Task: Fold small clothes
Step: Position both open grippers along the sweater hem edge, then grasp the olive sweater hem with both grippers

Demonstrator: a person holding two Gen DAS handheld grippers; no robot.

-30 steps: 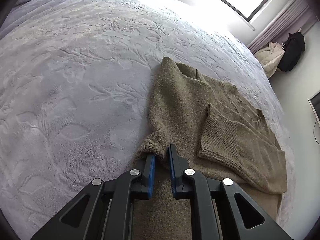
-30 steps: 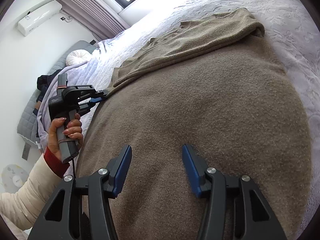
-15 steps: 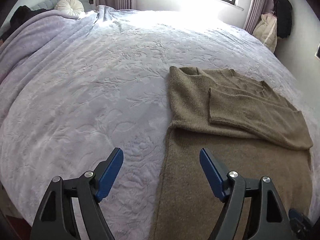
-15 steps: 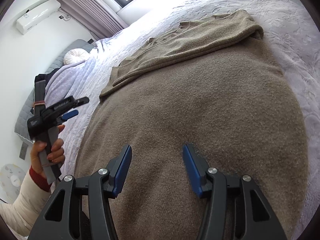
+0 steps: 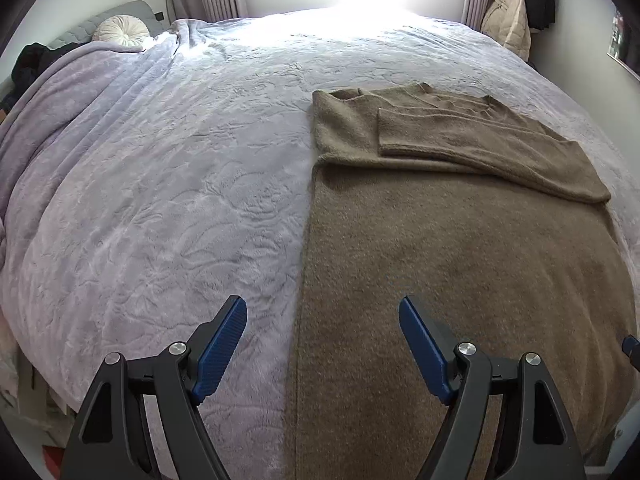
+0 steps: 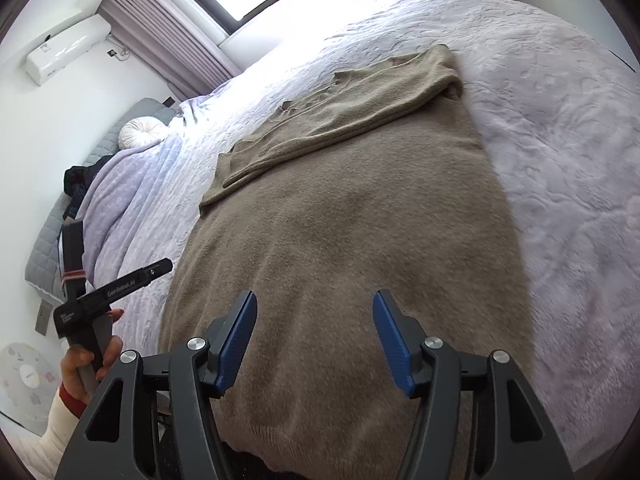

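A brown knitted sweater (image 5: pixel 460 240) lies flat on the pale lilac bedspread (image 5: pixel 160 184), both sleeves folded across its upper part (image 5: pixel 472 140). My left gripper (image 5: pixel 322 344) is open above the sweater's left edge near the hem, nothing between its blue pads. In the right wrist view the same sweater (image 6: pixel 352 216) fills the middle; my right gripper (image 6: pixel 314 338) hovers over its lower part, jaws opening, holding nothing. The left gripper (image 6: pixel 160 268) shows at the left of that view, held in a hand (image 6: pixel 92 364).
A round white cushion (image 5: pixel 122 30) and dark clothing (image 5: pixel 32 64) lie at the bed's head on the left. Bags and a coat (image 5: pixel 512 20) hang by the window at the far right. An air conditioner (image 6: pixel 68 48) sits on the wall.
My left gripper let go of the sweater's left sleeve fold, opened wide and pulled back toward the hem. My right gripper rose a little and its jaws widened.
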